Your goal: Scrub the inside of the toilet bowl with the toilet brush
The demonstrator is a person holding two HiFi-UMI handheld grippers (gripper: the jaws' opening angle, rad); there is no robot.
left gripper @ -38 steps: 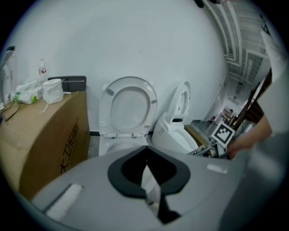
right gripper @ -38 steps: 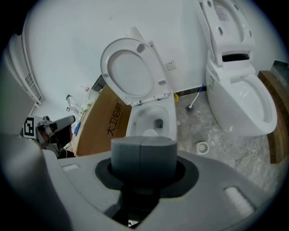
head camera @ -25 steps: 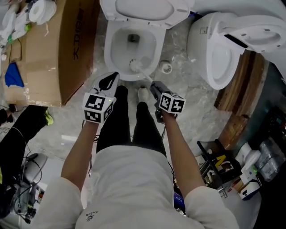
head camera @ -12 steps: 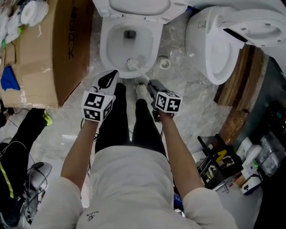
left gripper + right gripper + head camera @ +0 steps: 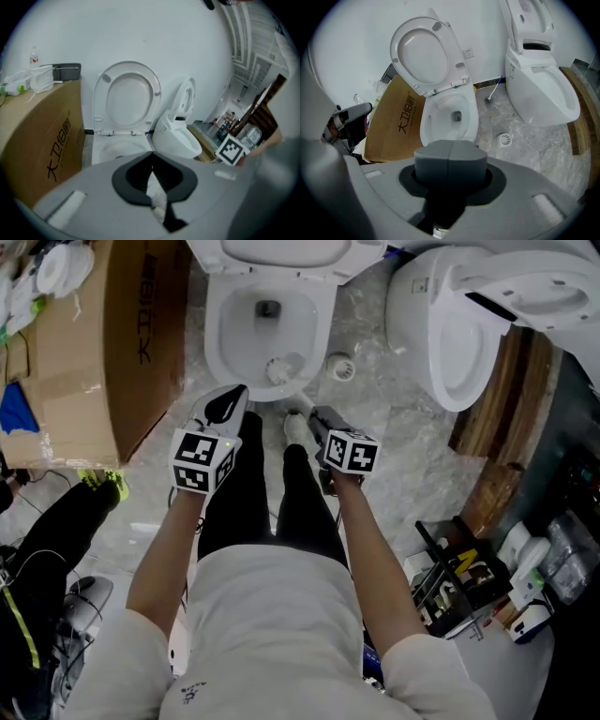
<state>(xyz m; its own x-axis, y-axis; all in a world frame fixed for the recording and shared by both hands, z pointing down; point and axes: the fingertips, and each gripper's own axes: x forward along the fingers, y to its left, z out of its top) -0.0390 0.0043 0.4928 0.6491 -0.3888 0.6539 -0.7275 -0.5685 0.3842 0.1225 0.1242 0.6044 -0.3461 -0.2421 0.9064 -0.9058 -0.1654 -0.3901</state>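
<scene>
Person is standing over the toilet, legs and one white shoe showing just below the two grippers.

Left gripper is hanging by the left knee. Its jaws are pressed together on nothing, and it is taking no part in the work.

Right gripper is pinching its jaws closed on the handle of the toilet brush. In the right gripper view the jaws are meeting at a seam and hiding most of the handle.

The brush is slanting forward and down. Its white bristle head is sitting inside the toilet bowl against the near wall, short of the drain hole.

Seat and lid are standing raised. A cardboard box is flanking the bowl on the left, a second toilet on the right.

Judgement: the scrubbing step is in hand, working the near inner wall. The next move is probably calling for a sweep round the side walls and down toward the drain. The pinch needs to be firm so the handle does not twist.
</scene>
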